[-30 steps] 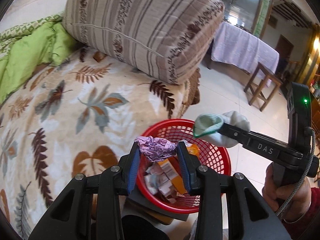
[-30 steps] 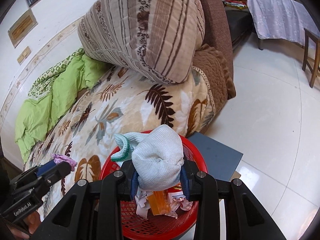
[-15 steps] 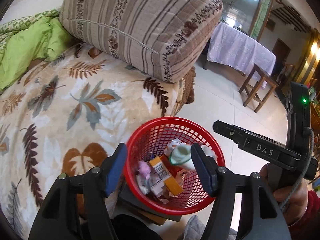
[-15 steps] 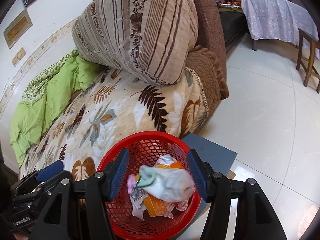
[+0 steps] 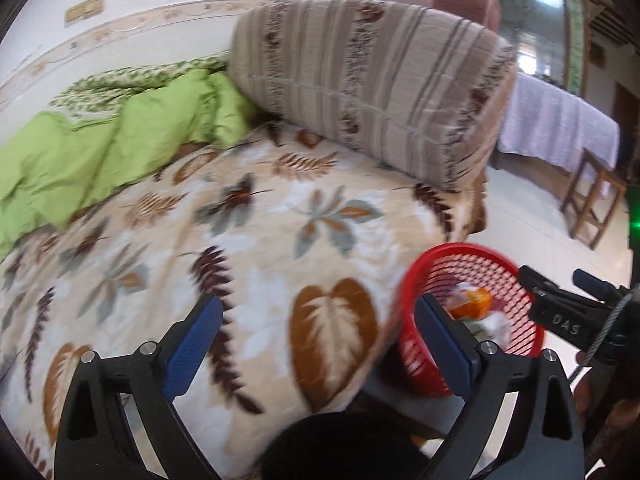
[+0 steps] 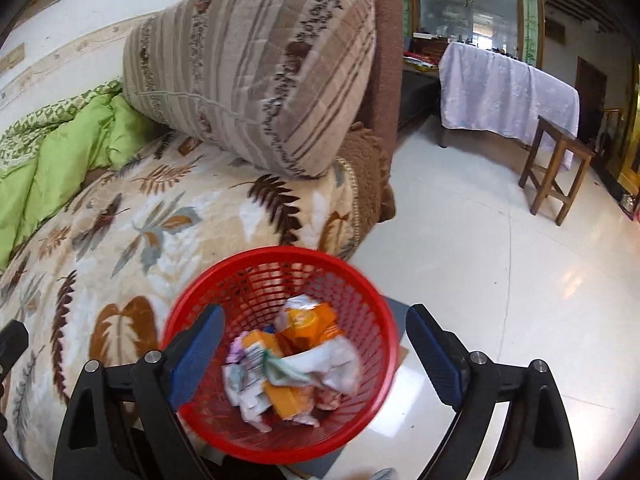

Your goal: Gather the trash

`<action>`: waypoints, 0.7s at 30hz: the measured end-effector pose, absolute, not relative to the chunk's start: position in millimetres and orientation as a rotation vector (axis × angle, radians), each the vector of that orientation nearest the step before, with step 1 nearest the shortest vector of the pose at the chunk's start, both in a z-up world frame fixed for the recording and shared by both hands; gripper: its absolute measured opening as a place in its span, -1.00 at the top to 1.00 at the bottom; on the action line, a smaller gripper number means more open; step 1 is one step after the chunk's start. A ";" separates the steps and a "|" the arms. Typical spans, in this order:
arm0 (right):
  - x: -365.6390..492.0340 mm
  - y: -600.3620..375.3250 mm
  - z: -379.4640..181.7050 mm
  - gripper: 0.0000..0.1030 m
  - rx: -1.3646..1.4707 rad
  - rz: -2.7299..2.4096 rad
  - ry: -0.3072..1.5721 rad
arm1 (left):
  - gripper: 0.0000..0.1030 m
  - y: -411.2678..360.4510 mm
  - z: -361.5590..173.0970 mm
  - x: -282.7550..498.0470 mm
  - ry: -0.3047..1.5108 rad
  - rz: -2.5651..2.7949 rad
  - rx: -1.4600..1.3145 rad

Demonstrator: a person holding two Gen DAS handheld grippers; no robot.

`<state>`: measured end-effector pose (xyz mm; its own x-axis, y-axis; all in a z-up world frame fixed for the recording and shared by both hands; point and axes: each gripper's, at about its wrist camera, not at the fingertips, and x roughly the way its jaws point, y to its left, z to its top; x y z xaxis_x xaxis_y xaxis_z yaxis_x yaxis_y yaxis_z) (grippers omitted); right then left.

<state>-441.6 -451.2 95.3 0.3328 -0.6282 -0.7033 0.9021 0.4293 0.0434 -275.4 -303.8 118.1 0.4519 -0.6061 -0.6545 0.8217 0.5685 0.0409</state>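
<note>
Glossy pale floor tiles (image 6: 500, 280) spread to the right of a bed covered with a plush cream blanket printed with brown, rust and grey leaves (image 5: 256, 248). At the head of the bed leans a large quilted bolster pillow in beige and brown stripes (image 6: 256, 80), with a crumpled lime-green satin quilt (image 5: 100, 156) bunched beside it against the wall. Farther off stands a table draped in a pale lilac cloth (image 6: 508, 92), and just in front of it a small dark wooden stool (image 6: 556, 168). Beside the bed's edge sits a round red plastic mesh basket (image 6: 256, 280), resting on a flat grey board. Inside it lies a heap of trash (image 6: 292, 364): a limp white cloth with a green edge, crumpled orange packets, printed paper scraps and a small purple wad. The left gripper (image 5: 320, 344), black-framed with blue textured pads, hangs over the blanket with its jaws opening wide and nothing between them; its right pad overlaps the basket's rim in the view. The right gripper (image 6: 316, 356), of the same build, hangs above the basket, jaws likewise opening and gripping nothing, the trash lying below in the gap.
</note>
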 end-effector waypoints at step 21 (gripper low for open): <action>-411.2 -404.4 112.9 -0.82 0.385 -1.056 0.676 | -0.91 -230.7 118.9 -255.4 0.554 -0.677 0.392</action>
<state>-411.2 -404.4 112.9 0.3203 -0.6657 -0.6740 0.8906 0.4541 -0.0252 -255.4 -230.7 118.9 0.6457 -0.4774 -0.5959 0.6785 0.7167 0.1610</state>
